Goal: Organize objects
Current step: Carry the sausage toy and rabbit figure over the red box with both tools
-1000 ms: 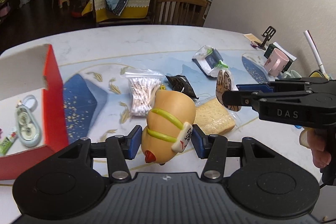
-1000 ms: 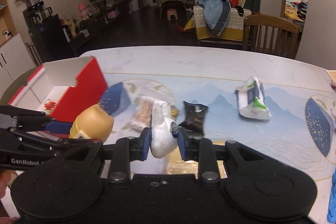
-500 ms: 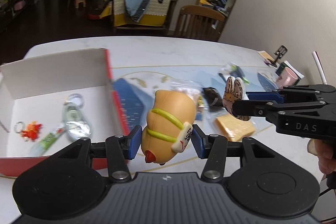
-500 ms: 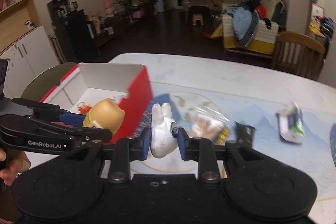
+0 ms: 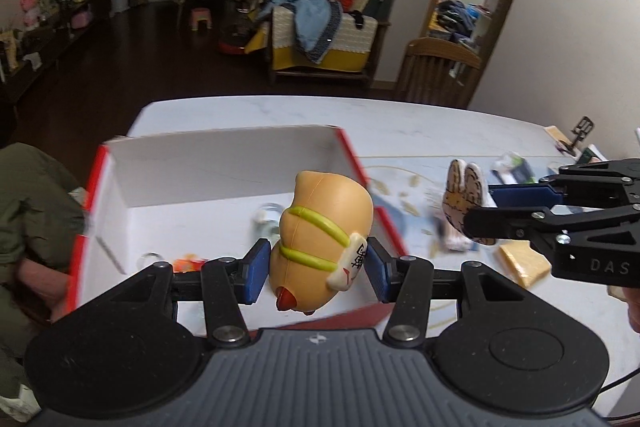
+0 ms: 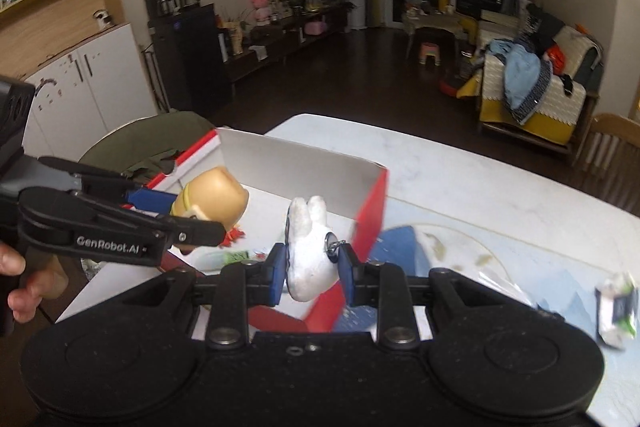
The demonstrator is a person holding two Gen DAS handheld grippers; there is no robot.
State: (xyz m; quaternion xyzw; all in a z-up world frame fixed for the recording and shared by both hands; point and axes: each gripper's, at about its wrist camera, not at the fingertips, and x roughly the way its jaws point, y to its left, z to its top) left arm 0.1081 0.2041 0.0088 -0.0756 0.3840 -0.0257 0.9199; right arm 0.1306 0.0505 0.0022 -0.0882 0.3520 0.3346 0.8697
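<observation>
the left tongs are clamped on the toy, the right tongs on the rabbit; both should be lowered well inside the box before release.

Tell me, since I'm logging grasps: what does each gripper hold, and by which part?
Left gripper: tan squishy toy with green stripes, pinched across its lower sides. Right gripper: white rabbit-shaped keychain figure, squeezed across its body.
</observation>
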